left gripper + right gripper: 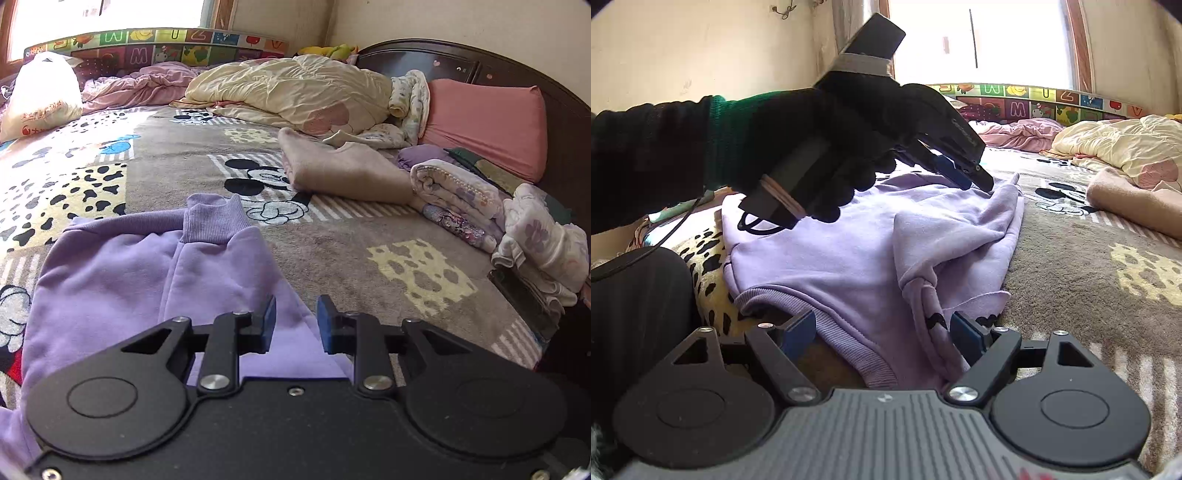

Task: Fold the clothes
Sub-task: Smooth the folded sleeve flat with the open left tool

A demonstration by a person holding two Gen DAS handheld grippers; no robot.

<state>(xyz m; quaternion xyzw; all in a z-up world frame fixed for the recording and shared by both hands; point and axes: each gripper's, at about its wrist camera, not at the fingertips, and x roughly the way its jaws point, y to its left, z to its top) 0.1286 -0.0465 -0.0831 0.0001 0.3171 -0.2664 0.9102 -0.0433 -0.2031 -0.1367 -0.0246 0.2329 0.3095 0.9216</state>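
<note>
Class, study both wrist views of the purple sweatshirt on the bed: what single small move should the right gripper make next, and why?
Probably ease the right gripper forward and close on the purple sweatshirt at its ribbed hem. Its jaws stand open with the hem and a bunched fold lying between them, nothing gripped. The left gripper is also open, over the far side, so neither holds the cloth for a fold.
</note>
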